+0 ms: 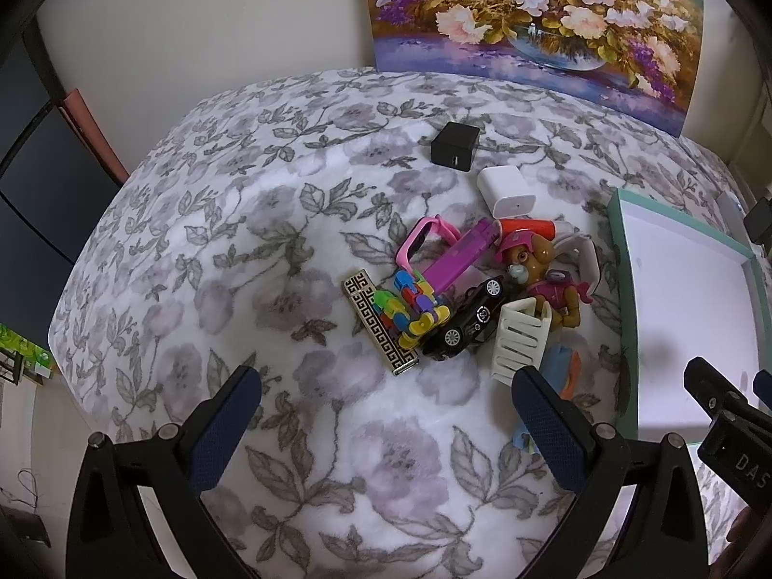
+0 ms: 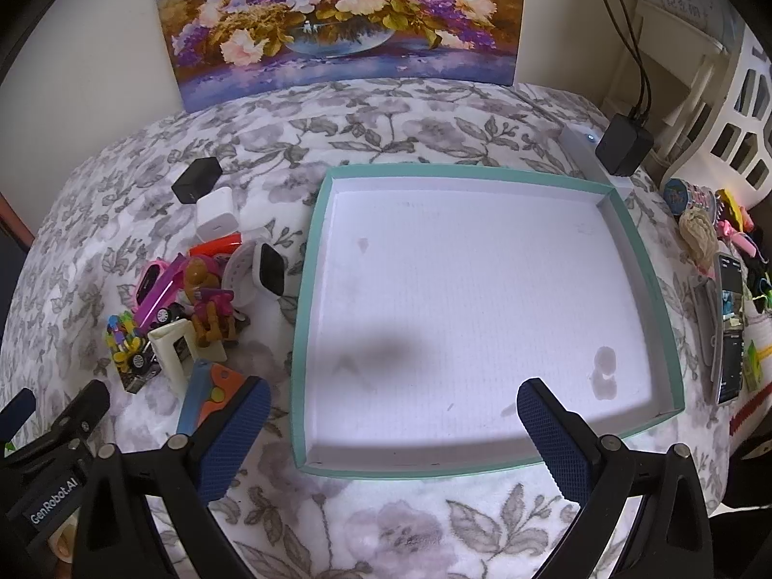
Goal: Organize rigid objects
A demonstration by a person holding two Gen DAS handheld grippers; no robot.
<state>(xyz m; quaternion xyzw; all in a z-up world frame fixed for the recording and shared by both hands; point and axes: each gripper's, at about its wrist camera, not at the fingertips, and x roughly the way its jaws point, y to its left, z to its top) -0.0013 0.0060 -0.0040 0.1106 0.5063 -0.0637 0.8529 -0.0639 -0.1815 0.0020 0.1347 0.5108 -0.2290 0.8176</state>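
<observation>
Nothing is sitting in the teal tray point(image 2: 309, 289) yet; the toy pile point(image 1: 463, 299) is waiting at its left, with the left gripper point(image 1: 386, 415) and right gripper point(image 2: 393, 415) both hovering spread and empty.

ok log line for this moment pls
left gripper open, over blanket | right gripper open, over tray | tray empty | toy pile untouched

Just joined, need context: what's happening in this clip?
A person holds two tools over a floral-covered table, about to sort a toy pile into a teal-rimmed tray, which has nothing in it yet. The left tool is open and holds nothing, facing the pile: black toy car, dog figure, cream rack, black charger and white charger behind. The right tool hovers open over the tray.
</observation>
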